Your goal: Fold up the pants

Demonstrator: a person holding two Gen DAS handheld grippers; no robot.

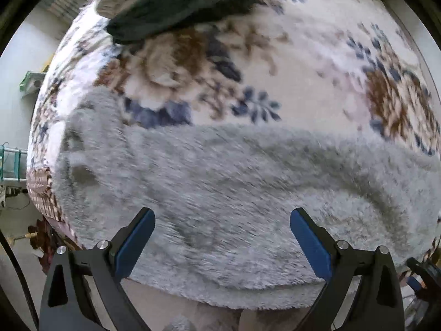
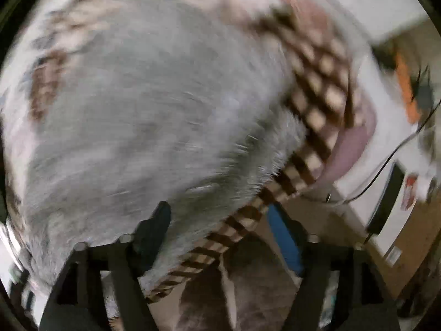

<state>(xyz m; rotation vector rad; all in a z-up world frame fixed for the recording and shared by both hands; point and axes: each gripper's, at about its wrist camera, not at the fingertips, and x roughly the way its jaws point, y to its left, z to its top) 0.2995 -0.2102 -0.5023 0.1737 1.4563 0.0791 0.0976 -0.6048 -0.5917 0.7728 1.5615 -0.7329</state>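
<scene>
Left gripper point(image 1: 222, 248) hovered low over the near edge of the bed, jaws spread wide, holding nothing. Right gripper point(image 2: 217, 237), badly blurred, also had jaws spread and empty. Grey fleece pants point(image 1: 220, 187) lay stretched across the floral blanket point(image 1: 317, 55), seemingly flattened lengthwise; cross folds apparently remained. A dark garment point(image 1: 179, 2) sat well apart at the far side.

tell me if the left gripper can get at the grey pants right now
Probably yes: the left gripper is open right over the grey pants on the flowered blanket, with nothing between. The dark garment lies far off.
</scene>
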